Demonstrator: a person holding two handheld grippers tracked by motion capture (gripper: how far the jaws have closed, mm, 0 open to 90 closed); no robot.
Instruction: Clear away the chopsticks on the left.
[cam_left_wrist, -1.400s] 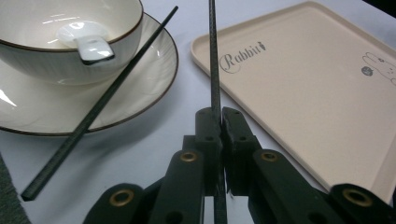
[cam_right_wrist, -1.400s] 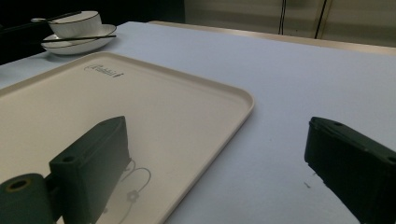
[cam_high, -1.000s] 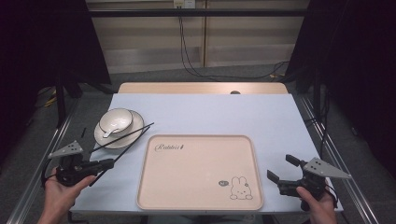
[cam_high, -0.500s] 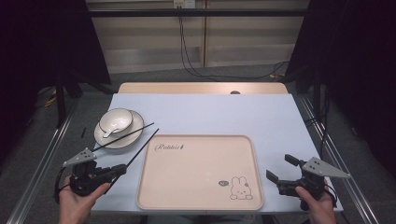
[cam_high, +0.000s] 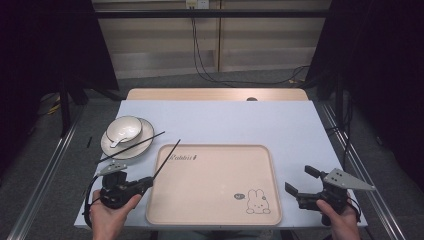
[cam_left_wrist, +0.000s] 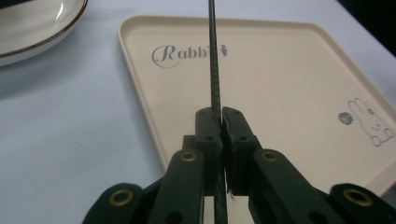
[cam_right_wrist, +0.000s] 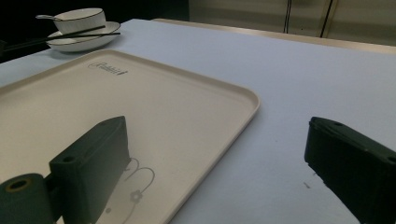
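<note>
Chopstick sat clamped in your left gripper, tip over tray at its ten o'clock corner. You did well to lower it level before release. Right gripper gaped, idle.

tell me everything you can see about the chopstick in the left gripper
The chopstick is a thin, straight black stick with a ridged surface near the grip. The left gripper is shut on it near one end. It slants up and away over the tray's left edge, lifted clear of the table.
</note>
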